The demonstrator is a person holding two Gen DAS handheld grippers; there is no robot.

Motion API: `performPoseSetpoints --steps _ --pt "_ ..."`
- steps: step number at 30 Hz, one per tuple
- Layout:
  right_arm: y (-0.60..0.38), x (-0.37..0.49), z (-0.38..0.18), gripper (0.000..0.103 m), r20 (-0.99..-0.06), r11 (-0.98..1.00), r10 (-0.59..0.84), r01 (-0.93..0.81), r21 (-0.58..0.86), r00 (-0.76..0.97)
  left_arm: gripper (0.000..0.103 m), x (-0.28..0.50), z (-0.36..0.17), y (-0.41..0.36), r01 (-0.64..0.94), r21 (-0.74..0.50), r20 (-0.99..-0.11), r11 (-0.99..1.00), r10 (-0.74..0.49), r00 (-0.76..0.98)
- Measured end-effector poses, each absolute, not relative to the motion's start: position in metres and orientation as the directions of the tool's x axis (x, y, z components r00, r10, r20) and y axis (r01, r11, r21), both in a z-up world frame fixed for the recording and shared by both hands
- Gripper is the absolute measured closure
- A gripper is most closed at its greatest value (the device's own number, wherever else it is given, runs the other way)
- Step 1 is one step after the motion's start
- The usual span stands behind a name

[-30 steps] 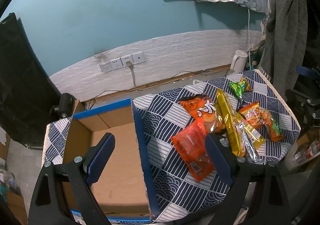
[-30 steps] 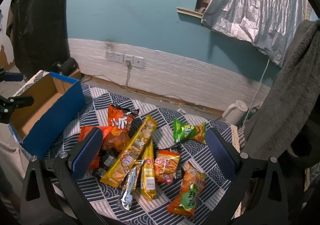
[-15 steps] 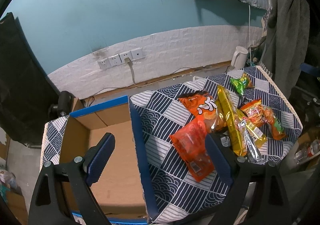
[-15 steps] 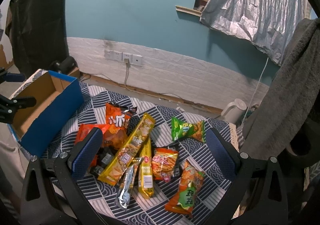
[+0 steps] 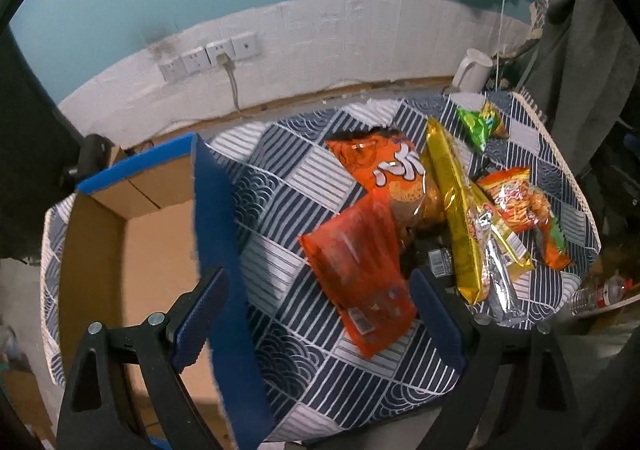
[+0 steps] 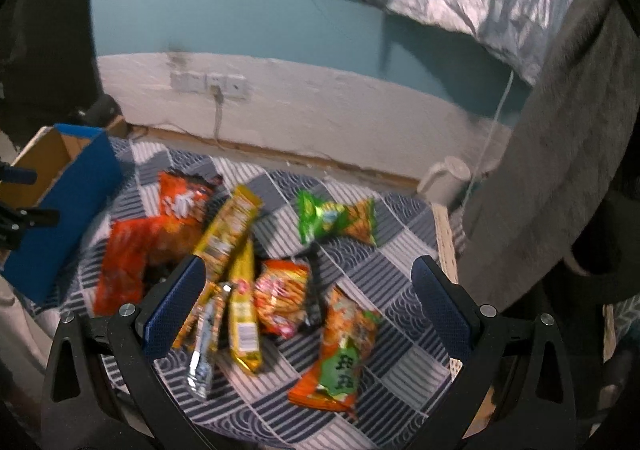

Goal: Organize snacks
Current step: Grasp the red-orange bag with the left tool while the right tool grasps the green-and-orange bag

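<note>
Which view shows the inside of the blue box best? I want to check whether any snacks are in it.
The left wrist view: it looks down into the blue box, showing a bare cardboard floor, though the near corner is hidden. The right wrist view shows the box only sideways at its left edge, blurred.

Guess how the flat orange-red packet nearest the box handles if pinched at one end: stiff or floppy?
Probably floppy: the orange-red packet lies thin and flat on the checked cloth, so a one-end pinch would likely let it droop. Its glossy film shows glare, so it may slip between the fingers. It looks light, so a push would likely slide it, perhaps bunching the cloth.
</note>
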State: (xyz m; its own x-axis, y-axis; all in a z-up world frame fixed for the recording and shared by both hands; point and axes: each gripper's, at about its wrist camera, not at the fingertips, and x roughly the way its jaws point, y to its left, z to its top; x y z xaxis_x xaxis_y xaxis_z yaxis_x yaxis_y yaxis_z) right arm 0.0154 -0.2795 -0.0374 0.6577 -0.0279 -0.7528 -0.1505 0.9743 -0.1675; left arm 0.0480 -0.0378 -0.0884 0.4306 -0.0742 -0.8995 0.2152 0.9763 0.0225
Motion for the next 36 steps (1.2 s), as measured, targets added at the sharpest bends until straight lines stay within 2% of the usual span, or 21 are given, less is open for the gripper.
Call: performPoseSetpoints --steps 3,9,18,24,36 --pt "-0.295 0.022 -0.052 0.002 -0.781 0.979 -0.040 -0.130 -0.154 0.623 0.010 0.058 -0.104 -0.047 0.232 -0.014 -0.915 0.973 -0.106 0.390" --pt "-0.321 0.040 -0.089 0.002 -0.844 0.984 -0.083 -0.091 -0.154 0.530 0.010 0.078 -0.135 -0.059 0.219 -0.003 -0.939 0.976 -0.078 0.336" --pt "-0.350 0.059 -0.143 0.002 -0.921 0.997 -0.064 -0.013 -0.075 0.385 0.010 0.097 -0.170 -0.060 0.175 -0.108 -0.957 0.979 -0.150 0.248" --pt "-0.355 0.061 -0.161 0.002 -0.944 0.999 -0.035 -0.002 -0.038 0.329 0.010 0.104 -0.191 -0.068 0.176 -0.071 -0.969 0.982 -0.109 0.221" --pt "-0.355 0.062 -0.203 0.003 -0.970 0.996 -0.073 -0.034 -0.083 0.231 0.009 0.109 -0.221 -0.078 0.211 -0.047 -0.980 0.976 -0.086 0.180"
